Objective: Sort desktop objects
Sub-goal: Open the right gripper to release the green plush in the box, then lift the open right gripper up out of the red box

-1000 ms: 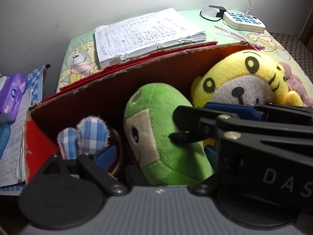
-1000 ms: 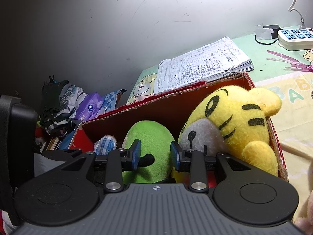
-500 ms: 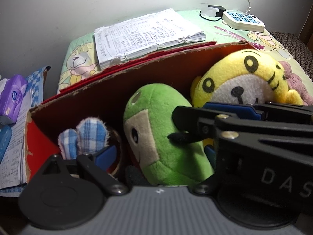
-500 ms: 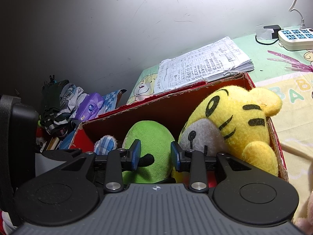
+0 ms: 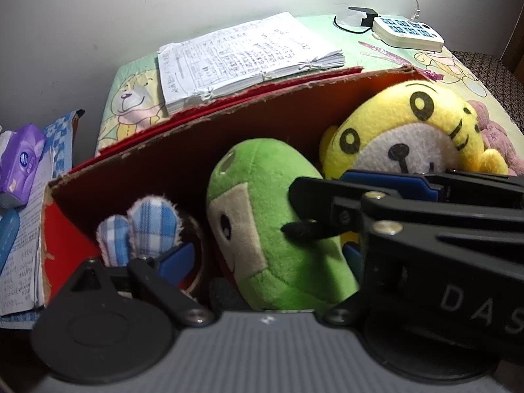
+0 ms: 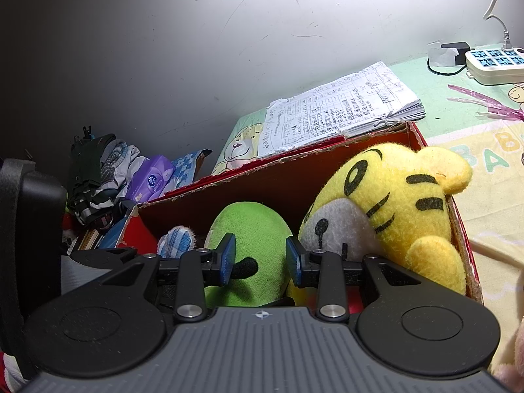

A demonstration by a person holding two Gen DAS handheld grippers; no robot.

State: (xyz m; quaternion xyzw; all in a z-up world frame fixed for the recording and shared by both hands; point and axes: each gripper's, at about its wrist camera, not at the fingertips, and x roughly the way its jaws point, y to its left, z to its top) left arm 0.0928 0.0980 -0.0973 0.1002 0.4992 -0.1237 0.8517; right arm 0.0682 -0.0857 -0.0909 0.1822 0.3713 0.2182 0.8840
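Right wrist view: right gripper [image 6: 258, 263] sits narrow but unclamped, pads either side of green plush [image 6: 252, 249] black arm, w/ plush straight ahead in red box [image 6: 458, 226]. Left gripper [image 5: 262, 255] spread wide, nearer too.

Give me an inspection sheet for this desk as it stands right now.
Surface: cartoon-print mat, mostly covered.
Job's things: red cardboard box holding a green plush, a yellow tiger plush and a blue-checked plush.
Clutter: paper stack behind the box; purple tissue pack and clothes pile off to the left.
Grippers: left tongs wide open either side of the green plush; right tongs open, the plush's black nub between the pads.
Cables: power strip with a white cable and a black plug.
Surroundings: scuffed wall.
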